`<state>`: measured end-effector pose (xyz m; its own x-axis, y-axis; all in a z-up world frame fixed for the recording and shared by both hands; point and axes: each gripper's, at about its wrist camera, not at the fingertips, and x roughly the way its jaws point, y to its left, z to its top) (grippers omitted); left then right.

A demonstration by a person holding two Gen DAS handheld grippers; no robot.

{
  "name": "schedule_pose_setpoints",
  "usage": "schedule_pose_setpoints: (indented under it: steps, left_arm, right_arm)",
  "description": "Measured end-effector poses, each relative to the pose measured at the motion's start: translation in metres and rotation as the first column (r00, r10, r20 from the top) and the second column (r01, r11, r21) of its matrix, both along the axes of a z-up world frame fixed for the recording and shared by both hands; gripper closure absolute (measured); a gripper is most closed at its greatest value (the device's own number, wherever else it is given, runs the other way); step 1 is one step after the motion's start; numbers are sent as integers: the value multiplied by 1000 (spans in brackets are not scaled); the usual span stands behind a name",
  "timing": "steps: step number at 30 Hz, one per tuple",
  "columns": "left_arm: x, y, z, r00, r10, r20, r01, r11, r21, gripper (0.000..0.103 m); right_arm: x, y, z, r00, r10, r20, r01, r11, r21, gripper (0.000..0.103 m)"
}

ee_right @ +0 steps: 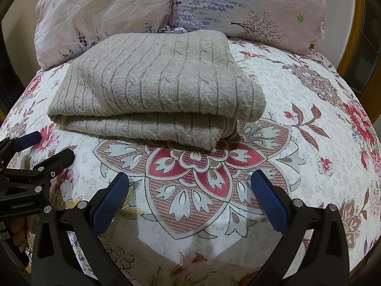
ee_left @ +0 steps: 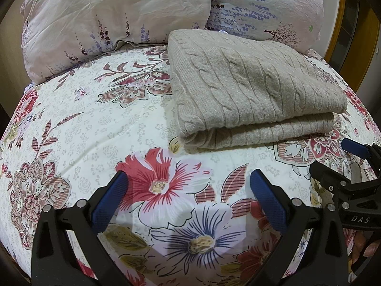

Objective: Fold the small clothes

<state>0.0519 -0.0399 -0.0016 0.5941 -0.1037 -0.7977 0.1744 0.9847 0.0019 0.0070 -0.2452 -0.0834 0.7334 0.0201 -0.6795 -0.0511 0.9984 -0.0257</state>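
Note:
A beige cable-knit sweater [ee_left: 252, 88] lies folded into a thick rectangle on the floral bedspread [ee_left: 83, 128]; it also shows in the right wrist view [ee_right: 157, 90]. My left gripper [ee_left: 188, 186] is open and empty, hovering over the bedspread in front of the sweater's near left corner. My right gripper [ee_right: 188, 186] is open and empty, in front of the sweater's near right corner. Each gripper shows at the edge of the other's view: the right one [ee_left: 343, 164], the left one [ee_right: 40, 147]. Neither touches the sweater.
Two pale floral pillows [ee_left: 114, 19] [ee_right: 250, 7] lean at the head of the bed behind the sweater. A wooden frame [ee_left: 343, 23] stands at the far right. The bedspread [ee_right: 309, 119] spreads to the right of the sweater.

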Motion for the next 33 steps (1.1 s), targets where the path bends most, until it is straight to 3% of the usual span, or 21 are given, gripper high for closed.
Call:
schedule_pose_setpoints:
  steps: [33]
  left_arm:
    - [2, 1, -1, 1000, 9, 3, -9, 1000, -1, 2]
  right_arm:
    - [0, 0, 0, 1000, -3, 1, 3, 1000, 1, 1]
